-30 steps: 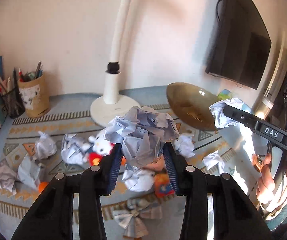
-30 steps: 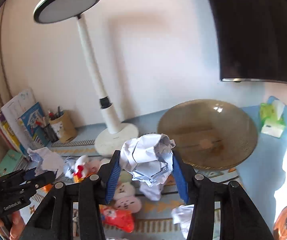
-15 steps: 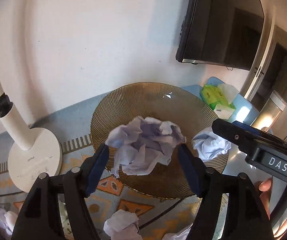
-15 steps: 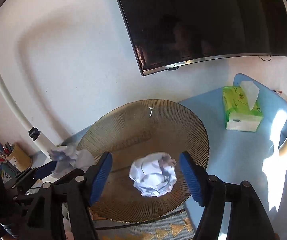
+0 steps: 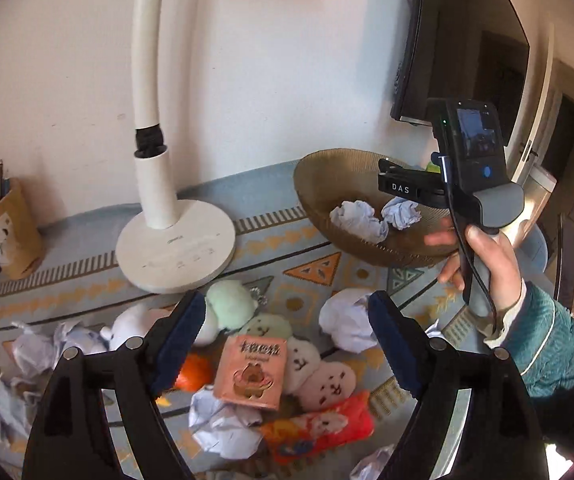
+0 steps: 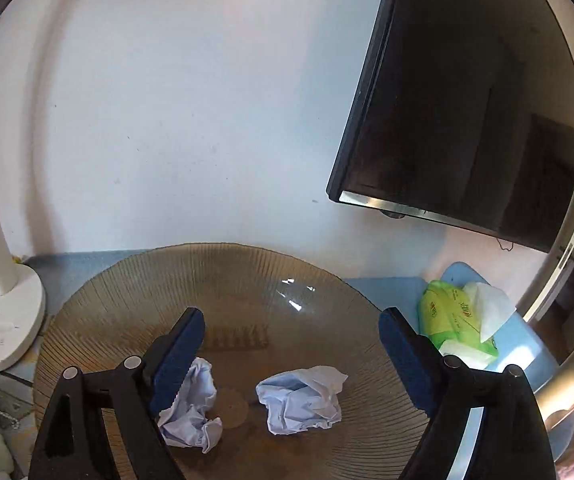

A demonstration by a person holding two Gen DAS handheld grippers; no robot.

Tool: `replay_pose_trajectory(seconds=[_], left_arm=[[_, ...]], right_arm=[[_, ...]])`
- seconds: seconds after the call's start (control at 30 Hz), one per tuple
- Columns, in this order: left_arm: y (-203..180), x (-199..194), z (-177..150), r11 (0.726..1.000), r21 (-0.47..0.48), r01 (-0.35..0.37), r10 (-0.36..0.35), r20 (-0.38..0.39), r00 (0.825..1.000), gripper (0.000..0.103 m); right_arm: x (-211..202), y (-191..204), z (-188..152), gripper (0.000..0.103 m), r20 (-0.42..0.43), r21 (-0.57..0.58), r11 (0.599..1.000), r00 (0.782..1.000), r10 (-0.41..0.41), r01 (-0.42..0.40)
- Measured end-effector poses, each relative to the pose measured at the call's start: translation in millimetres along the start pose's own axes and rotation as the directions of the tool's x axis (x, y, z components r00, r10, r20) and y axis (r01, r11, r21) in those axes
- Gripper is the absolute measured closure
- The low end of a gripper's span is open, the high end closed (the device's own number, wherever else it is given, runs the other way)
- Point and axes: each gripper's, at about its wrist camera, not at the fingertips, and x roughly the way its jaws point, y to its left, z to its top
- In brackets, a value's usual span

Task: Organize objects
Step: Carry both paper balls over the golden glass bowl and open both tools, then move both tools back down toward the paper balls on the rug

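Observation:
A ribbed amber glass bowl [image 6: 227, 252] holds two crumpled paper balls, one on the left [image 6: 191, 408] and one on the right [image 6: 303, 396]. My right gripper [image 6: 293, 348] hangs just above the bowl, its jaws opening with nothing between them. My left gripper [image 5: 287, 344] is over a heap on the patterned mat, jaws also opening and empty. Below it lie a pink packet [image 5: 251, 376], plush toys [image 5: 323, 376] and more paper balls [image 5: 347, 320]. The left wrist view shows the bowl [image 5: 327, 172] at the right, with a hand [image 5: 487, 264] holding the right gripper's handle over it.
A white desk lamp's base [image 5: 175, 248] stands behind the heap, and a pen holder [image 5: 11, 232] at the far left. A green tissue pack [image 6: 459, 320] lies right of the bowl. A dark screen [image 6: 467, 100] hangs on the wall above.
Both grippers opened and dropped their paper balls into the bowl. The left gripper then swung back left over the toy heap; the right one stayed over the bowl and came lower.

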Motion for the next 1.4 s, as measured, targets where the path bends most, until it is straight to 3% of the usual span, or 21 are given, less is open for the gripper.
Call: replay_pose_trajectory(seconds=[0.13,0.23,0.37,0.53,0.6,0.73,0.8,0.87,0.93,1.0,1.13,1.2,1.3,1.4], left_arm=[[34,-23,-29,0.995,-0.084,-0.060,0.058,-0.019,0.998,0.021],[54,-37,-46,0.987,-0.149,-0.062,0.059,-0.026,0.998,0.021],[69,-53,-65,0.974,-0.224,-0.018,0.019,0.002,1.000,0.021],[56,-67,-83,0.974,-0.223,0.037,-0.039,-0.005,0.999,0.021],[47,-76,-90,0.979,-0.200,0.043,-0.045,-0.005,0.999,0.021],[25,-89,-105,0.982,-0.142,0.124,-0.128,-0.016,0.992,0.021],[14,-86,-111,0.984,-0.121,0.134,-0.139,-0.032,0.990,0.020],[3,-79,-115,0.982,-0.109,0.154,-0.161,-0.057,0.985,0.020],[-9,-68,-118,0.980,-0.098,0.172,-0.180,-0.073,0.981,0.021],[-20,-57,-122,0.981,-0.087,0.174,-0.181,-0.091,0.979,0.021],[-37,-31,-127,0.987,-0.058,0.148,-0.155,-0.149,0.977,0.021],[-43,-22,-128,0.988,-0.058,0.143,-0.151,-0.173,0.973,0.021],[-51,-11,-127,0.995,-0.033,0.095,-0.100,-0.206,0.973,0.021],[-53,-5,-125,0.995,-0.037,0.096,-0.102,-0.213,0.972,0.021]], right_arm=[[11,-19,-4,0.015,-0.113,0.086,0.995,0.993,-0.039,0.049],[-8,-41,-23,0.016,-0.184,0.153,0.987,0.983,-0.029,0.057],[-52,-47,-49,0.016,-0.175,0.087,0.977,0.968,-0.177,0.195],[-54,-59,-59,0.016,-0.213,0.130,0.971,0.962,-0.171,0.201],[-56,-59,-60,0.016,-0.208,0.140,0.979,0.971,-0.115,0.146],[-121,-59,-50,0.016,-0.013,0.161,0.986,0.999,-0.041,0.043],[-163,-50,-53,0.015,0.068,0.112,0.993,0.997,0.023,-0.031],[-197,-43,-70,0.004,0.100,0.082,0.986,0.985,0.139,-0.148],[-213,-38,-98,0.002,0.063,0.111,0.947,0.953,0.297,-0.303],[-210,-33,-128,0.002,-0.013,0.175,0.908,0.921,0.389,-0.380],[-180,-19,-163,0.002,-0.151,0.216,0.907,0.905,0.398,-0.363],[-162,-12,-163,0.002,-0.194,0.230,0.909,0.899,0.393,-0.348],[-139,-10,-159,0.002,-0.235,0.256,0.886,0.864,0.446,-0.387],[-127,-4,-162,0.002,-0.272,0.269,0.885,0.852,0.448,-0.379]])
